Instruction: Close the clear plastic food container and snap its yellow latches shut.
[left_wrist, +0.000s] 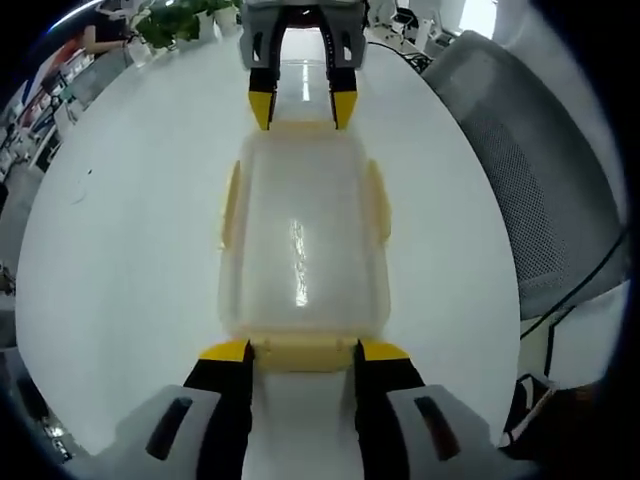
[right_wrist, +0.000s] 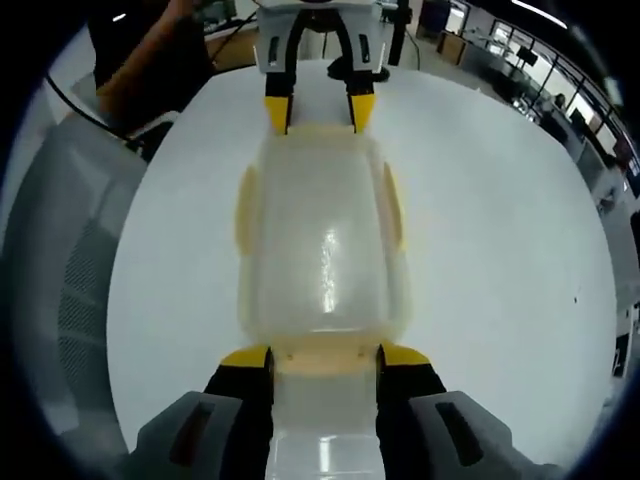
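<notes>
In the left gripper view the left tongs (left_wrist: 302, 350) stand parted about as wide as a latch, their yellow-tipped black jaws flanking the near end latch (left_wrist: 303, 352) of the clear plastic container (left_wrist: 303, 245); whether they press it I cannot tell. The right tongs (left_wrist: 301, 108) come in from the far side, jaws likewise parted, tips at either side of the far end of the container.

In the right gripper view the right tongs (right_wrist: 324, 357) bracket the end latch (right_wrist: 324, 352) nearest them in the same way, and the left tongs (right_wrist: 319, 110) face them across the box.

The container is a rounded rectangle of frosted translucent plastic with a glossy lid catching a streak of light, and pale yellow side latches (left_wrist: 379, 200) lie along its long sides. No writing can be read on it.

It sits near the middle of a smooth white worktop (left_wrist: 140, 220), with bare surface on both long sides. A grey mesh chair (left_wrist: 520, 170) stands at one worktop edge.
</notes>
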